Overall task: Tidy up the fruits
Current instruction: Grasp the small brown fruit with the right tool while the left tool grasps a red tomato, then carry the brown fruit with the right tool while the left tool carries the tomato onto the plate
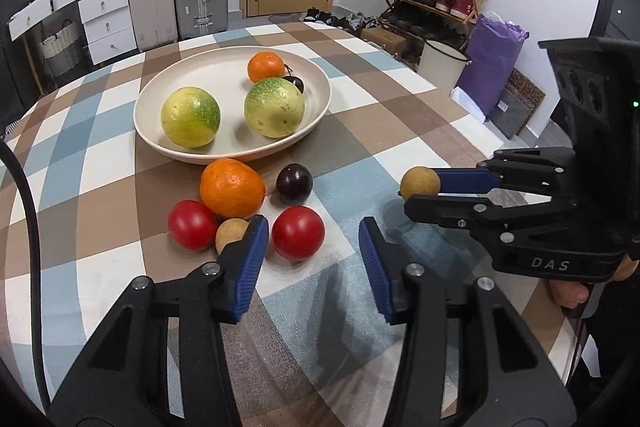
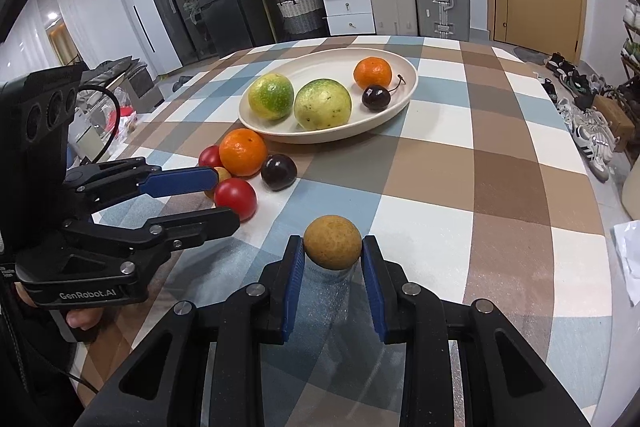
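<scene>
A: Right gripper (image 2: 332,259): clamped on one tan longan (image 2: 332,242), lifted just off the checked tablecloth (image 2: 500,187), near right.

B: Relation to the target?

A: Cream plate (image 2: 404,109) far and slightly left of the held longan; long axis running left to right. Right hand judged the one to deliver, already loaded.

B: Left gripper (image 1: 314,247)?

A: Jaws part-way apart, gripping nothing. Red tomato (image 1: 297,233) sitting in the gap at the fingertips, pads not seen pressing on it. Loose cluster just beyond, near edge of the plate; left hand the nearer to it.

B: Count on the plate?

A: Green-yellow round fruits (image 1: 190,122): two. Small orange (image 1: 265,67): one. Dark cherry (image 2: 376,97): one, stem attached.

B: Off the plate?

A: Large orange (image 1: 232,188): one. Tomatoes: two. Dark plum (image 1: 294,183): one. Longans: two, counting a second longan (image 1: 230,235) partly hidden behind the left finger.
</scene>
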`<state>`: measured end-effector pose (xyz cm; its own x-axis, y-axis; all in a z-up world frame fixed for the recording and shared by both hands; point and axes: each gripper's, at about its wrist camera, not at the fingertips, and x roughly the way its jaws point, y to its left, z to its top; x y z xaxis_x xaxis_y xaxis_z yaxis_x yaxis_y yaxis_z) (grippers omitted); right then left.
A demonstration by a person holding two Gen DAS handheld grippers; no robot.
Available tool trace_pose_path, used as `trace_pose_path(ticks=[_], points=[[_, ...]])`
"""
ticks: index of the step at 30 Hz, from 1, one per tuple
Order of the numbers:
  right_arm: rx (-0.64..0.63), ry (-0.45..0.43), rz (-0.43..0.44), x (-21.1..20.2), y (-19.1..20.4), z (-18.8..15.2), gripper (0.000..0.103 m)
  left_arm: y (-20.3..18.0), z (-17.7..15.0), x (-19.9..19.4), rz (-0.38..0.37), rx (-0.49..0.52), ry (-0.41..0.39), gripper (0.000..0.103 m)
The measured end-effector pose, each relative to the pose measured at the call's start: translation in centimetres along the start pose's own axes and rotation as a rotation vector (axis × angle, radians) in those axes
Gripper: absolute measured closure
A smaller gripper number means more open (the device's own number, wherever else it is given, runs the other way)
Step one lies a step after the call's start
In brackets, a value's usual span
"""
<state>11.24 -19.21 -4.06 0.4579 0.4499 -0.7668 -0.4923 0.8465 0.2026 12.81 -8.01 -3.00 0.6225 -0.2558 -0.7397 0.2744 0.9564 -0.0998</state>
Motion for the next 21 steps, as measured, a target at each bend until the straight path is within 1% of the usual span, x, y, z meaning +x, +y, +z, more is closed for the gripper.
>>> trace_pose_path(ticks=[11,12,13,14,15,18,21], points=[[0.005,0.0,0.002,-0.2,-0.2,-0.3,0.073,-0.6,0.6,2.2,0.039,0.028,0.069,0.059],[0.006,0.0,0.002,-0.2,-0.2,-0.3,0.073,-0.6,0.7,2.4,0.042,0.03,0.073,0.061],[0.006,0.0,0.001,-0.2,-0.3,-0.3,0.073,-0.6,0.6,2.5,0.047,0.033,0.074,0.066],[0.007,0.0,0.001,-0.2,-0.3,-0.3,0.073,-0.7,0.6,2.6,0.054,0.038,0.076,0.069],[0.007,0.0,0.0,-0.2,-0.3,-0.3,0.073,-0.6,0.6,2.6,0.054,0.039,0.077,0.075],[0.007,0.001,-0.003,-0.3,-0.4,-0.3,0.073,-0.5,0.6,2.5,0.027,0.032,0.066,0.076],[0.006,0.002,-0.006,-0.3,-0.5,-0.3,0.073,-0.6,0.6,2.1,0.021,0.032,0.046,0.076]])
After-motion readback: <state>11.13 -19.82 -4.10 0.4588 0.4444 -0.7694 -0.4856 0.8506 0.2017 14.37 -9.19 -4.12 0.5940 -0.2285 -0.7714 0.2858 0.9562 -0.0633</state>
